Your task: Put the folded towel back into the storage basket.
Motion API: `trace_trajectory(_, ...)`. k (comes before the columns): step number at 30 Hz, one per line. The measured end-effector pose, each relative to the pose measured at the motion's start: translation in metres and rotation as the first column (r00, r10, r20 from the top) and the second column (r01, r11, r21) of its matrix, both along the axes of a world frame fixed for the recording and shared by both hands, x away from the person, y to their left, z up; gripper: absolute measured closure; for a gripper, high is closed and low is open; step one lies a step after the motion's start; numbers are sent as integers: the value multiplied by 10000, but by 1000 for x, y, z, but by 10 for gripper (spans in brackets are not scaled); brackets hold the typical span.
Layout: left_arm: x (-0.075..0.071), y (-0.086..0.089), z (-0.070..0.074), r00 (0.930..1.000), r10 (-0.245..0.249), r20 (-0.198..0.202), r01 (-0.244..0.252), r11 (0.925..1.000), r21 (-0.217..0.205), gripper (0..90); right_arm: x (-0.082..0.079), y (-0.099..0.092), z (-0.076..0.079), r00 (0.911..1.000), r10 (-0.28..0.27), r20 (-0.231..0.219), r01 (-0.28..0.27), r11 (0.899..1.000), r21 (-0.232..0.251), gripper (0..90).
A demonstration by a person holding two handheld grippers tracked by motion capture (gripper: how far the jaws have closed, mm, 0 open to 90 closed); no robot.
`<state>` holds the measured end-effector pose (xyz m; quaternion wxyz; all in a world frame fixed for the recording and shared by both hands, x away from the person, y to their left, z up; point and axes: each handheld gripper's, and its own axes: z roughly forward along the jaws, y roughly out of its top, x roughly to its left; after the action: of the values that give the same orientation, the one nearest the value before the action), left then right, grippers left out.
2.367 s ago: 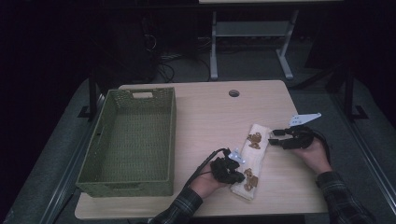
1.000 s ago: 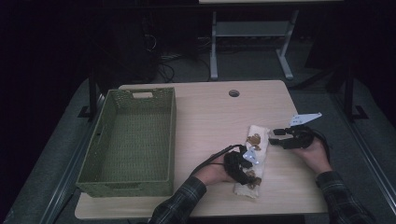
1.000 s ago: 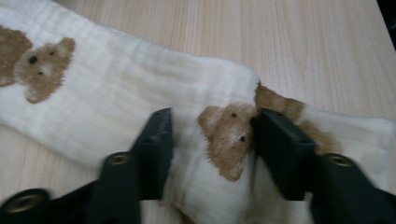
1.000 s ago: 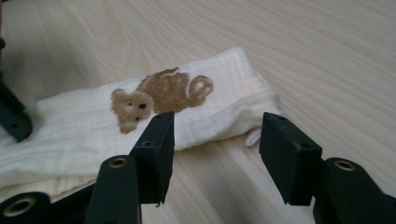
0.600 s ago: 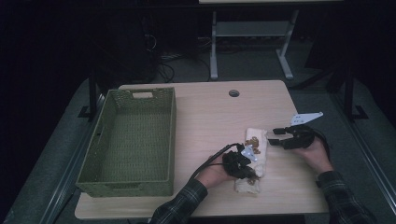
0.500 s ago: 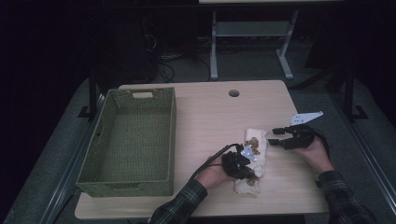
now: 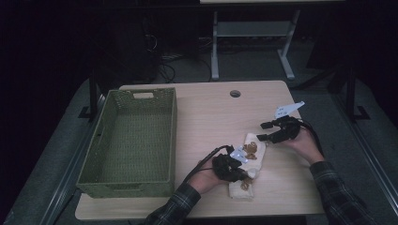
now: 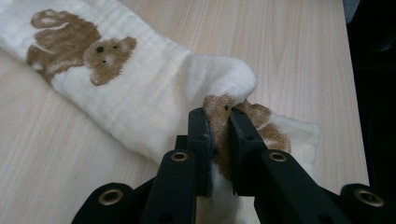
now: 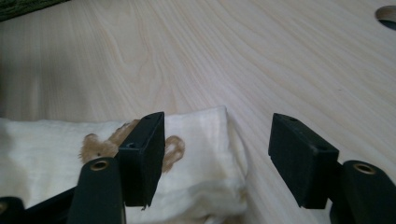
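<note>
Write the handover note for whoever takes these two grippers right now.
Left gripper: shut on a fold of the bear-print cloth, which has just been pinched.
Right gripper: open, jaws just widened, above the cloth's other end, not gripping.
The cloth lies folded on the table, right of the green basket.
Done: one end gripped.
Left: probably grip the other end, then move the cloth.

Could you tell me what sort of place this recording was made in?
Probably a lab or workshop set up for recording: a light wooden table with a cable hole, black cables on the grey floor, and a metal-framed bench behind.
</note>
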<state>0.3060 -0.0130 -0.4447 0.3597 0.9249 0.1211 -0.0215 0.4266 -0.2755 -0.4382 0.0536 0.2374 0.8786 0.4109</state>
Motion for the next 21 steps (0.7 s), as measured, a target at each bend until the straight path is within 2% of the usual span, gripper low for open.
trace_trajectory(5, -5, 9, 2, 10000, 27, -35, -27, 10000, 67, 804, 12, 13, -14, 9991, 191, -380, -197, 9997, -166, 370)
trace_trajectory(10, -5, 10, 2, 10000, -45, -9, 45, 10000, 64, 804, 15, 19, -27, 9969, 347, -700, -376, 9985, -405, 374)
trace_trajectory(15, -5, 9, 1, 10000, -61, 15, 61, 9999, 100, 804, 11, 22, -33, 9960, 642, -626, -683, 9955, -656, 395)
trace_trajectory(17, -5, 8, 1, 10000, -42, -9, 43, 10000, 85, 804, 8, 22, -34, 9955, 641, -698, -676, 9965, -493, 409)
trace_trajectory(21, -5, 7, -1, 10000, -90, -18, 90, 9999, 120, 804, 1, 22, -35, 9952, 830, -517, -855, 9952, -479, 488)
